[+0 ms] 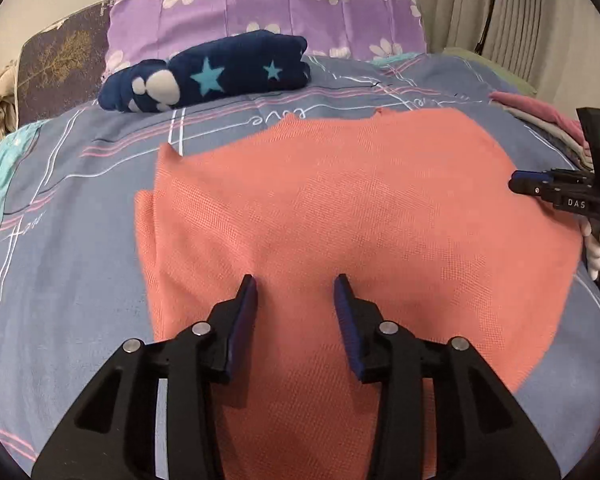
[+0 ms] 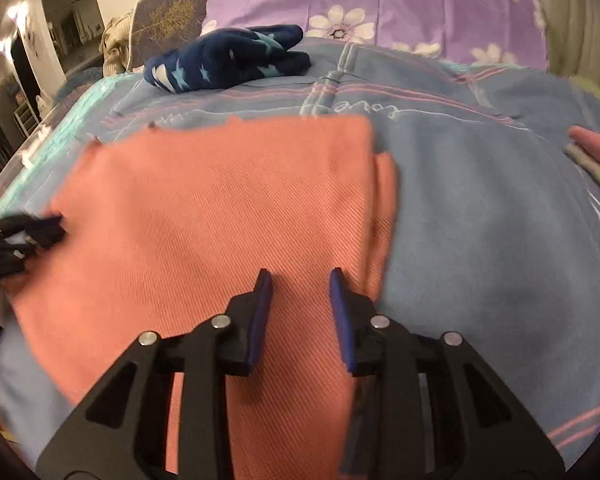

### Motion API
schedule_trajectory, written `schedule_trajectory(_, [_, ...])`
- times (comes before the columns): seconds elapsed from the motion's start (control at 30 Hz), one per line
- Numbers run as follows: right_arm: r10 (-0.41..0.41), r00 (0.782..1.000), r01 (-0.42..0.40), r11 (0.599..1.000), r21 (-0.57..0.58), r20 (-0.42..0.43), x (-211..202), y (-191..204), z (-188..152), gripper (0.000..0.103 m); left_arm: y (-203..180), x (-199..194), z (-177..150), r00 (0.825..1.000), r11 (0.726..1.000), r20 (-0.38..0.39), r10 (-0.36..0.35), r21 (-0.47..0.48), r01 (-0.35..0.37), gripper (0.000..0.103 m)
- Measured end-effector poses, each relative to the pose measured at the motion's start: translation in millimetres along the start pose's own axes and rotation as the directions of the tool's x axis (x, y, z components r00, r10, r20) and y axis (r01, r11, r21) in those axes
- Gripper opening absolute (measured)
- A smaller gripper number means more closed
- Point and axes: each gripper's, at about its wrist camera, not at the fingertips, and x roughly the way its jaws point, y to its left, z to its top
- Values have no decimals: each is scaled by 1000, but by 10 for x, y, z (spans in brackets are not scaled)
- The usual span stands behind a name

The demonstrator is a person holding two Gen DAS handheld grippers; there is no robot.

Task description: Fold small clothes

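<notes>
A salmon-pink knitted garment [image 1: 340, 208] lies spread on the blue bedspread [image 1: 60, 272], one layer folded over another. My left gripper [image 1: 296, 286] hovers over its near left part, open, with nothing between the blue pads. In the right wrist view the same garment [image 2: 220, 208] fills the middle. My right gripper [image 2: 298, 278] is open above its near right edge, holding nothing. The right gripper also shows at the right edge of the left wrist view [image 1: 518, 184], held by a gloved hand [image 1: 596, 248]. The left gripper shows at the left edge of the right wrist view [image 2: 44, 226].
A folded navy blanket with stars [image 1: 212, 72] lies at the far side of the bed before a purple flowered pillow [image 1: 268, 4]. A stack of folded pink and grey clothes [image 1: 548, 120] sits at the right. Curtains [image 1: 480, 4] hang beyond.
</notes>
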Motion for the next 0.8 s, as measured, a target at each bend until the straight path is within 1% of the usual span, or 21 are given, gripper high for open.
schedule_trajectory(0.07, [-7,1000,7,999,40,7,-141,-15,-12,29,71,-91,-7,1000,997,2,-26,-69,26,41])
schedule_trajectory(0.1, [6,1000,-7,998,56,11,-212,-30,-16,29,90,-110,-20,1000,997,1,-28,-79,28,41])
schedule_trajectory(0.2, [17,1000,-18,996,85,15,-343,-99,-28,29,116,-180,-61,1000,997,-1,1,-80,-1,41])
schedule_trajectory(0.27, [24,1000,-26,991,131,17,-450,-172,-115,30,158,-232,-97,1000,993,6,-6,-116,7,41])
schedule_trajectory(0.3, [43,999,-45,987,155,15,-468,-215,-149,30,145,-267,-96,1000,992,8,-7,-127,8,41])
schedule_trajectory(0.37, [110,994,-109,968,228,9,-515,-330,-295,30,91,-320,-111,1000,993,12,-5,-120,6,41])
schedule_trajectory(0.4, [122,993,-120,962,244,7,-535,-356,-348,30,-9,-340,-72,1000,996,17,-15,-89,17,41])
schedule_trajectory(0.43, [113,994,-110,960,258,5,-559,-405,-409,30,-97,-353,-41,999,997,21,-27,-67,28,41])
schedule_trajectory(0.5, [42,999,-38,960,276,-10,-594,-518,-472,31,-384,-377,61,996,997,32,-80,-6,80,41])
schedule_trajectory(0.53, [19,1000,-15,956,293,-12,-608,-581,-486,28,-577,-375,121,993,993,32,-117,30,116,41])
schedule_trajectory(0.57, [12,1000,-8,952,307,-10,-606,-636,-477,19,-809,-360,178,988,986,26,-154,75,151,41])
schedule_trajectory(0.67, [34,999,-36,944,328,11,-580,-796,-374,18,-1425,-285,292,975,958,-1,-222,188,218,41])
schedule_trajectory(0.77, [87,996,-80,945,316,-7,-448,-884,-228,18,-2138,-131,402,949,911,-74,-306,267,314,41])
schedule_trajectory(0.8, [106,994,-98,946,309,-9,-410,-901,-175,18,-2310,-90,404,947,901,-91,-309,290,322,41])
